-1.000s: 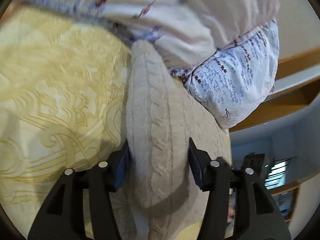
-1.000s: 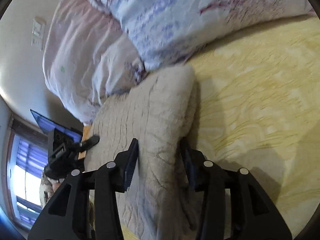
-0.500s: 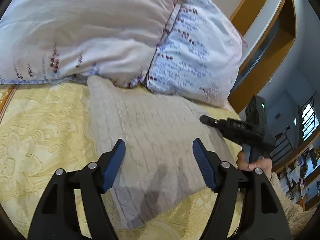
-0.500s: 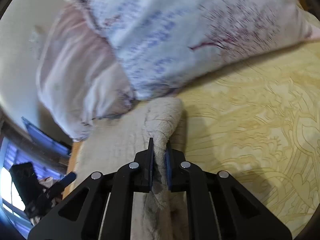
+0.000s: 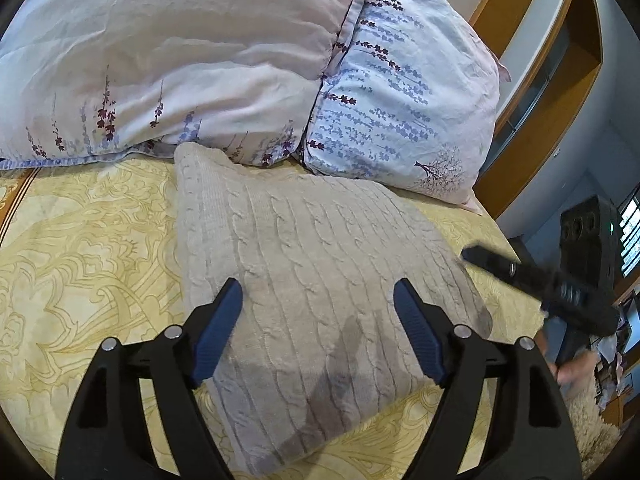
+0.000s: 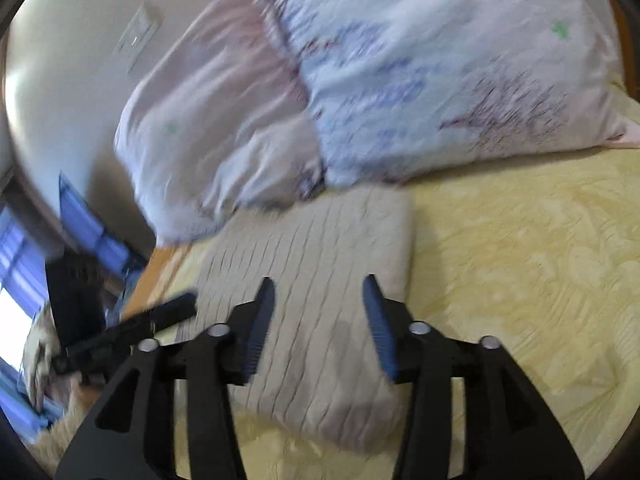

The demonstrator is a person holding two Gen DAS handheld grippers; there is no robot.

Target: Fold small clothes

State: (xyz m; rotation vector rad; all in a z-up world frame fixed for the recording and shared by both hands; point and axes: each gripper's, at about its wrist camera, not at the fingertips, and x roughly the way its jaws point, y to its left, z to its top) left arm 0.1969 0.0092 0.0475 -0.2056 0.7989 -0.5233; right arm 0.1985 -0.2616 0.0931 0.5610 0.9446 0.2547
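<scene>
A beige cable-knit sweater (image 5: 312, 280) lies folded flat on the yellow bedspread (image 5: 80, 248), its far edge against the pillows. My left gripper (image 5: 318, 312) is open above the sweater's near part and holds nothing. In the right wrist view the same sweater (image 6: 320, 264) lies flat, and my right gripper (image 6: 320, 304) is open above it, empty. The right gripper also shows in the left wrist view (image 5: 540, 280) off the sweater's right edge. The left gripper shows in the right wrist view (image 6: 132, 332) at the left.
Two floral pillows (image 5: 200, 60) (image 5: 400, 100) lean at the head of the bed. A wooden headboard and shelf (image 5: 532, 92) stand at the right. The bed's wooden edge (image 6: 160, 276) and a bright window (image 6: 16, 280) lie to the left in the right wrist view.
Both grippers let go of the sweater and drew back. The right gripper went from shut on a fold to open. The sweater now lies flat on the bed.
</scene>
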